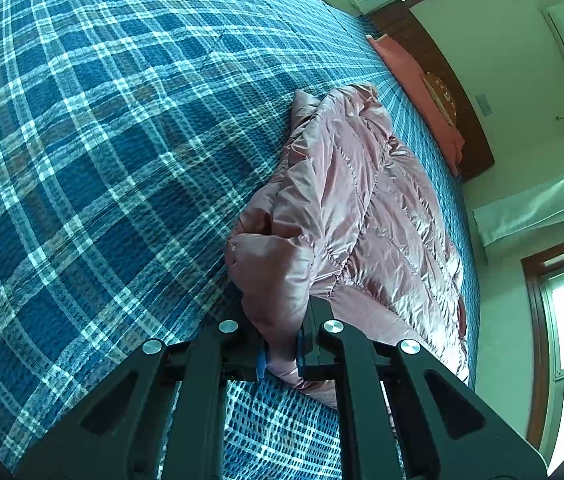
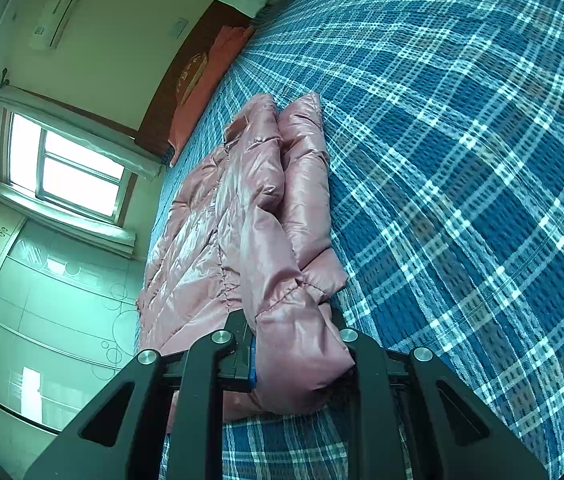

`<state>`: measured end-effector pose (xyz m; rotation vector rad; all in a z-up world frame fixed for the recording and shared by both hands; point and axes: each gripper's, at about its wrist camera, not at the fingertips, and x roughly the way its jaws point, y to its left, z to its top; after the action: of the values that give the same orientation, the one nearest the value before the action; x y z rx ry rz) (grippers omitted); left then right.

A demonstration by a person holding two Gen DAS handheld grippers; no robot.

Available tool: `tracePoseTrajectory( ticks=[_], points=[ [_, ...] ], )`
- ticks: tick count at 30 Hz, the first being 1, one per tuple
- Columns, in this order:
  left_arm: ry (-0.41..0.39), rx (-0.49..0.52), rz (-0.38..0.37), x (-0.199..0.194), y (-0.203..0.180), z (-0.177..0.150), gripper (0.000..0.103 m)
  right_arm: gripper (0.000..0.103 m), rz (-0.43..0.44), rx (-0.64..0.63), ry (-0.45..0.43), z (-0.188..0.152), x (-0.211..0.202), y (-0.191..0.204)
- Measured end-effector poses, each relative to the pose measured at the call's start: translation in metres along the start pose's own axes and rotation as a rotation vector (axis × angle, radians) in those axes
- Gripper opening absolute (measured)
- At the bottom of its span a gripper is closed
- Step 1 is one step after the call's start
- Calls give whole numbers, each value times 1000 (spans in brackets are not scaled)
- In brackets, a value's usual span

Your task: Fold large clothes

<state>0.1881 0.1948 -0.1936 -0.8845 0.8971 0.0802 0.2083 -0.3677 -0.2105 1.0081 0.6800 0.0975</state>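
Observation:
A shiny pink quilted puffer jacket [image 1: 366, 200] lies on a bed covered in a blue plaid bedspread [image 1: 101, 140]. In the left wrist view my left gripper [image 1: 282, 354] is shut on a bunched edge of the jacket, the fabric pinched between its blue pads. In the right wrist view the same jacket [image 2: 233, 216] stretches away along the bedspread [image 2: 462, 160], partly folded over itself. My right gripper [image 2: 300, 360] is shut on a thick puffy fold at the near end, which bulges out between the jaws.
A dark wooden headboard [image 1: 442, 76] with an orange-pink pillow [image 1: 422, 84] stands at the bed's far end. A window [image 2: 65, 172], a wall air conditioner [image 2: 61, 8] and pale wardrobe doors [image 2: 41, 300] line the room beyond the bed's side.

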Motion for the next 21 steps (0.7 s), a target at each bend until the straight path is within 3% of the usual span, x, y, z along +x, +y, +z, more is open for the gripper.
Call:
tracePoseTrajectory(
  ticks=[4,14,21],
  points=[
    [3,7,-1,3,2,1,12,23,14,13,4,3,2,-6],
    [-12,-9,-2,-9,18,3,36,34,14,48,-10,11,-3,-25],
    [-3,-19,-13,-9,26,4,40,40,16,57,-12,13,-10,-40]
  ],
)
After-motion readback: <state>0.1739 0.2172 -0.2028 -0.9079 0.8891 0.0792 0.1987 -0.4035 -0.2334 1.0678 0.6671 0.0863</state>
